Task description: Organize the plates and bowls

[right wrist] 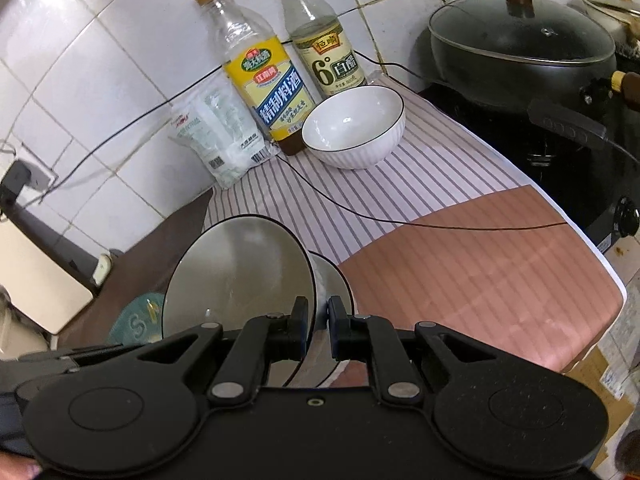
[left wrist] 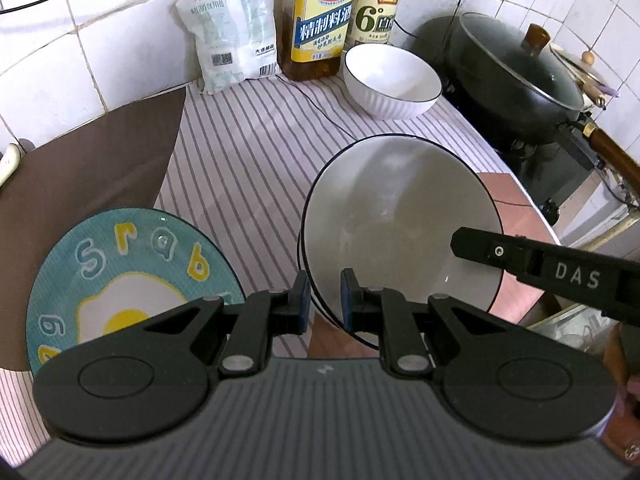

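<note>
A white deep plate with a thin dark rim [left wrist: 400,216] is held tilted above the striped cloth. My left gripper [left wrist: 324,300] is shut on its near rim. My right gripper [right wrist: 319,320] is shut on the rim of the same plate [right wrist: 240,276], and its black finger [left wrist: 464,244] reaches in from the right in the left wrist view. A second dark rim [right wrist: 334,280] shows just behind the plate; I cannot tell whether it is another plate. A teal plate with a fried-egg picture [left wrist: 132,272] lies at the lower left. A white ribbed bowl [left wrist: 392,80] [right wrist: 354,128] stands at the back by the bottles.
Two bottles [left wrist: 320,16] [left wrist: 378,4] and a white bag [left wrist: 232,32] stand along the tiled wall. A lidded black wok [left wrist: 516,72] sits on the stove at the right. A thin black cable [right wrist: 360,208] crosses the cloth. A brown mat [left wrist: 100,152] lies to the left.
</note>
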`<state>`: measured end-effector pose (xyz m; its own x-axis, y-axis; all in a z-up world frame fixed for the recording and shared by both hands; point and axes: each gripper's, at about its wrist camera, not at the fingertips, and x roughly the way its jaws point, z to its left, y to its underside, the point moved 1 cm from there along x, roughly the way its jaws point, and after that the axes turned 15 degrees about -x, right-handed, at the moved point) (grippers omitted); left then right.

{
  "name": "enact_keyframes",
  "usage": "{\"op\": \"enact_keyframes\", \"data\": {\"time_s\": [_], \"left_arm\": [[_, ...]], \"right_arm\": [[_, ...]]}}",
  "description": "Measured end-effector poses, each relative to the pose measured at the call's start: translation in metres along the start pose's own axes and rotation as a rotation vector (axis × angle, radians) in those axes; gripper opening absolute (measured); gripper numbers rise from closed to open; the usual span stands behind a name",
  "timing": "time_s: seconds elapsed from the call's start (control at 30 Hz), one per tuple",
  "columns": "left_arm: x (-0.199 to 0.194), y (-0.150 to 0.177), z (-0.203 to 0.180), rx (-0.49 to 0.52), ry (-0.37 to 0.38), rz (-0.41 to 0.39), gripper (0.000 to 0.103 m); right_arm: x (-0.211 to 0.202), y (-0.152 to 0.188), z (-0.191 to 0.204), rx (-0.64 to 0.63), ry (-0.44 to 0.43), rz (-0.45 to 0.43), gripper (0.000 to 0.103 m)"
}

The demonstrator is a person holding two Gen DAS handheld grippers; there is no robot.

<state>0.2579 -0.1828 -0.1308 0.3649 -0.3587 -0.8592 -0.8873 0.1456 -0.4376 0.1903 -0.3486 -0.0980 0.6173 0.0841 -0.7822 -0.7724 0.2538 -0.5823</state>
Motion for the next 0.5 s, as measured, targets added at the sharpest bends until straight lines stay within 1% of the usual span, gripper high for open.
{"op": "enact_keyframes", "data": {"time_s": [0.2,0.4,0.5], "left_arm": [[0.009,0.006,-0.004,0.034,-0.053,0.017,0.014],[0.012,0.006,-0.007,0.052,-0.073,0.014,0.014],[0.015,0.005,-0.008,0.055,-0.087,0.018,0.014]], "right_arm": [[0.006,0.005,0.005,-0.065,0.015,0.011,0.014],[0.01,0.006,0.003,-0.085,0.013,0.01,0.014],[0.014,0.007,0.007,-0.127,0.036,0.015,0.014]]}}
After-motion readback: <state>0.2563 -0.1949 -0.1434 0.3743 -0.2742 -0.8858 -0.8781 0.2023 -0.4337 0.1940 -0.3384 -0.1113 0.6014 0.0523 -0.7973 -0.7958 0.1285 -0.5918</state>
